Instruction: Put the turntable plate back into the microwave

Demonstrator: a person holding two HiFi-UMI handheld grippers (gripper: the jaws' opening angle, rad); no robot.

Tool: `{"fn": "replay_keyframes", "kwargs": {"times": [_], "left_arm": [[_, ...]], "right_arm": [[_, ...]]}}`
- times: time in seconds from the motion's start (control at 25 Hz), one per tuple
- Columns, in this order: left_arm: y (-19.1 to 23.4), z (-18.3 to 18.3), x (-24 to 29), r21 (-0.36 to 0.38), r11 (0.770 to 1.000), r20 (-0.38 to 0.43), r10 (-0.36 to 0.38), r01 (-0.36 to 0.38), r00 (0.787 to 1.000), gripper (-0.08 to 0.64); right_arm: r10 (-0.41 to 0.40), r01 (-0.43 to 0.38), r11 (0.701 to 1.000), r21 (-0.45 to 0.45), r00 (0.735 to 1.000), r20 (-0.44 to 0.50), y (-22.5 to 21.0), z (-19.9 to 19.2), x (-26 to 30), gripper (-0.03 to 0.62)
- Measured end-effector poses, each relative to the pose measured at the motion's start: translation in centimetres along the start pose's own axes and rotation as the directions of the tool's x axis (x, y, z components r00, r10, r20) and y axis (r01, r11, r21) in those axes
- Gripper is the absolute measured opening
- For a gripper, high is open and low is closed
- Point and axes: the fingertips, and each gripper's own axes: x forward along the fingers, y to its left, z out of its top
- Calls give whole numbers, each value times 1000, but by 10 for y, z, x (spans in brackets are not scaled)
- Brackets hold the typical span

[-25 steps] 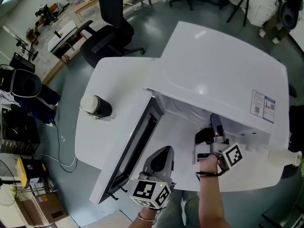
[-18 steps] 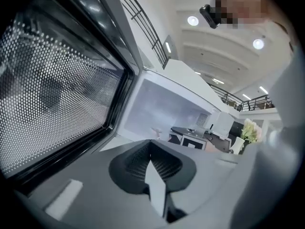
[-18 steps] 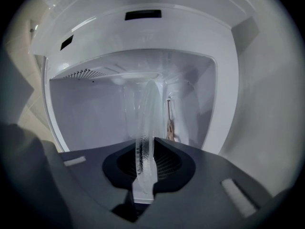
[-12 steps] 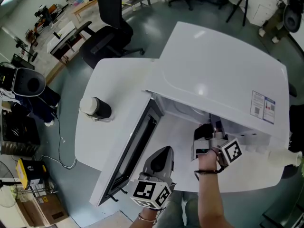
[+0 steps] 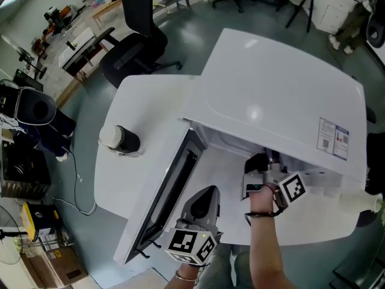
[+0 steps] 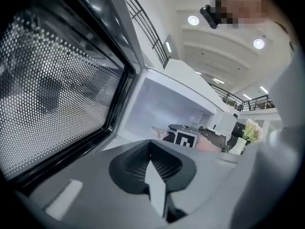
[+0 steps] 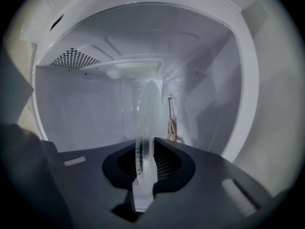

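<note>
The white microwave (image 5: 283, 95) stands on a white table with its door (image 5: 165, 191) swung open to the left. My right gripper (image 5: 269, 161) reaches into the cavity and its tips are hidden under the oven's top. In the right gripper view the clear glass turntable plate (image 7: 147, 113) shows edge-on, rising in front of the cavity's back wall, with my right gripper (image 7: 145, 163) shut on its rim. My left gripper (image 5: 203, 198) hangs shut and empty in front of the door's inner side. In the left gripper view its jaws (image 6: 153, 166) meet, with the door's mesh window (image 6: 57, 89) to the left.
A black cylinder with a white lid (image 5: 120, 138) stands on the table (image 5: 144, 101) left of the door. A black office chair (image 5: 135, 41) is behind the table. A white bottle (image 5: 361, 198) sits at the right edge. The cavity walls (image 7: 86, 109) close in around the plate.
My right gripper has edged slightly deeper into the microwave with the plate. The left gripper has stayed where it was.
</note>
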Motion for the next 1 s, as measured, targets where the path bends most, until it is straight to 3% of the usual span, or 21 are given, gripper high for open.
{"fn": "replay_keyframes", "kwargs": {"times": [0.4, 0.6, 0.76, 1.0], "left_arm": [[-1, 3, 6, 3, 1000, 0, -9, 9, 1000, 0], [-1, 3, 4, 1, 1000, -4, -8, 8, 1000, 0], [-2, 1, 3, 0, 1000, -8, -11, 11, 1000, 0], [-4, 3, 2, 2, 1000, -6, -22, 22, 1000, 0]], "right_arm": [[-41, 42, 997, -66, 999, 16, 1, 0, 2, 46], [-104, 108, 990, -92, 994, 45, -1, 5, -1, 44], [-139, 143, 987, -66, 988, 63, -3, 11, -2, 46], [-191, 196, 969, -149, 980, 48, 4, 12, -2, 49]]}}
